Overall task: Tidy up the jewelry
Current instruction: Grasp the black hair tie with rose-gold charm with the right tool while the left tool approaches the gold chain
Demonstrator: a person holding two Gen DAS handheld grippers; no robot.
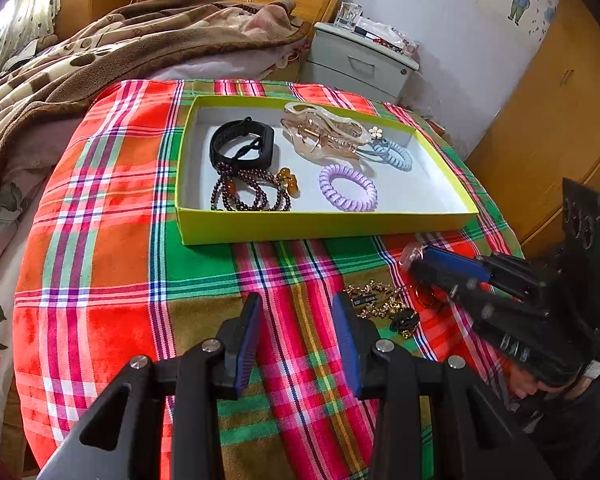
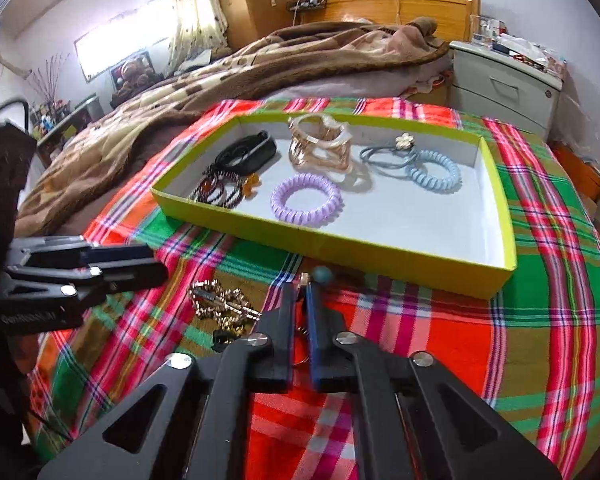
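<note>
Between the right gripper's (image 2: pixel 300 280) closed black jaws sits a small piece with a teal bead (image 2: pixel 323 274) and thin metal rings, just before the shallow yellow-green cardboard tray (image 2: pixel 332 240). Beside it on the red-and-green plaid cloth (image 1: pixel 100 280) lies a gold chain (image 2: pixel 220 304), while the left gripper (image 1: pixel 296 312) hovers with jaws apart, holding nothing

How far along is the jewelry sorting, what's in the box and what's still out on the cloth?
Done: the yellow-green box holds a black wristband, dark beaded bracelet, translucent hair claw, purple coil tie and blue coil tie. In hand: the right tongs are shut on a small item with a teal bead. Left: the gold chain lies on the plaid cloth; the left tongs are open, empty.
</note>
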